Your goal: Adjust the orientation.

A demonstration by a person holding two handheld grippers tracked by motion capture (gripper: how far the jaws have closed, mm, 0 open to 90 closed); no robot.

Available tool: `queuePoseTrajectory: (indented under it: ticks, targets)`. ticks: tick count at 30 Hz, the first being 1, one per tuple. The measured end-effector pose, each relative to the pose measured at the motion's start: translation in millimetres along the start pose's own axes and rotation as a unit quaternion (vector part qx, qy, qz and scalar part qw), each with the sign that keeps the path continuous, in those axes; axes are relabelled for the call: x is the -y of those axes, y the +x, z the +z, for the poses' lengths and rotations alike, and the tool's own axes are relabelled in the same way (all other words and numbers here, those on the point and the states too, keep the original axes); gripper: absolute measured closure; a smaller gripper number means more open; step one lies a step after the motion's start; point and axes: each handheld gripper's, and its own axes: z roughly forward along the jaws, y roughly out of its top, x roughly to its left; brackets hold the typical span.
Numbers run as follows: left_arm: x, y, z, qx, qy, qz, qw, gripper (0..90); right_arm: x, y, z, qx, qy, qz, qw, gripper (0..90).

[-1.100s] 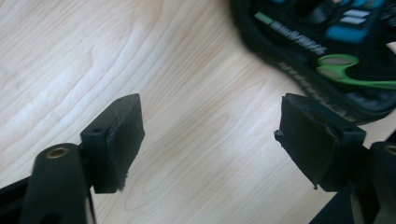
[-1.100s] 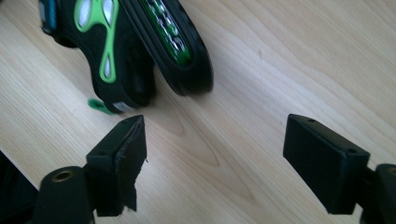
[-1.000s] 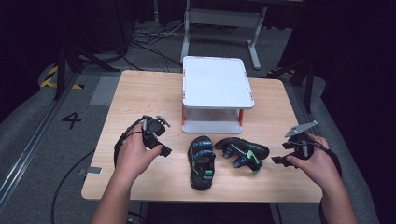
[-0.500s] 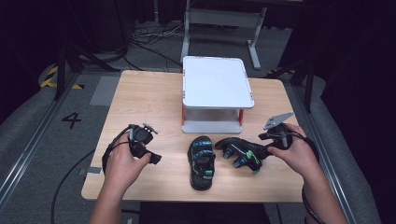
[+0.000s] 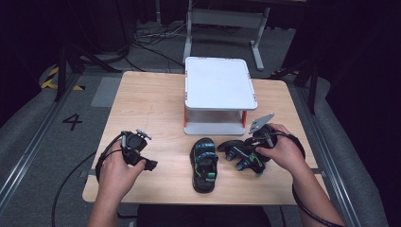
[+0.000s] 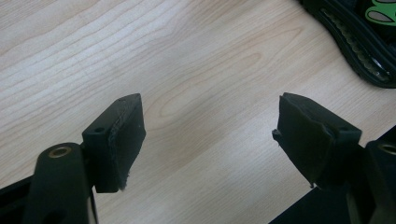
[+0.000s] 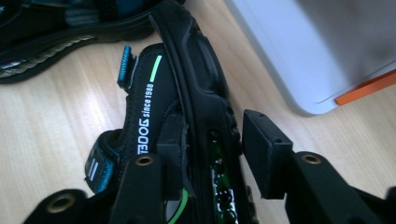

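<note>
Right gripper (image 5: 251,147), jaws straddling but not yet gripping the tipped sandal's (image 5: 242,156) sole edge lengthwise, sits nearest it; left gripper (image 5: 150,164) waits wide open, empty.

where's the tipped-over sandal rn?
High view: the black sandal lying on its side is at the wooden table's front right, between the flat black sandal and the right gripper, whose open jaws straddle its sole.

Stand (image 5: 220,90) sits far centre on table (image 5: 146,99). Upright sandal (image 5: 204,163) lies near of it; tipped sandal (image 5: 243,157) just right of that. Your right gripper (image 5: 255,149) straddles tipped sandal's sole. Your left gripper (image 5: 147,163) sits well left of both sandals, over bare table.
</note>
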Motion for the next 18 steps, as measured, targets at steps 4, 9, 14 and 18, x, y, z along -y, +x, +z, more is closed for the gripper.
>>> queuePoseTrajectory:
  ticks: [4, 9, 14, 18]
  targets:
    - [-0.6, 0.1, 1.0, 0.002, 0.0, 0.0, 1.0, 24.4, -0.3, 1.5, -0.3, 0.007, 0.001, -0.015, 0.9999, 64.9]
    - [-4.8, -0.5, 5.1, 0.008, 0.004, 0.004, 1.0, 24.5, 1.7, 6.7, -7.7, -0.015, 0.004, 0.023, 0.9996, 65.8]
    - [-14.6, -3.9, 10.7, 0.014, 0.007, 0.017, 0.9997, 24.5, 7.0, 24.5, -28.8, -0.078, 0.009, 0.068, 0.9946, 65.6]
    - [-23.0, -8.9, 16.6, 0.021, 0.014, 0.031, 0.9992, 24.6, 13.0, 27.0, -17.3, -0.087, 0.037, 0.065, 0.9935, 65.3]
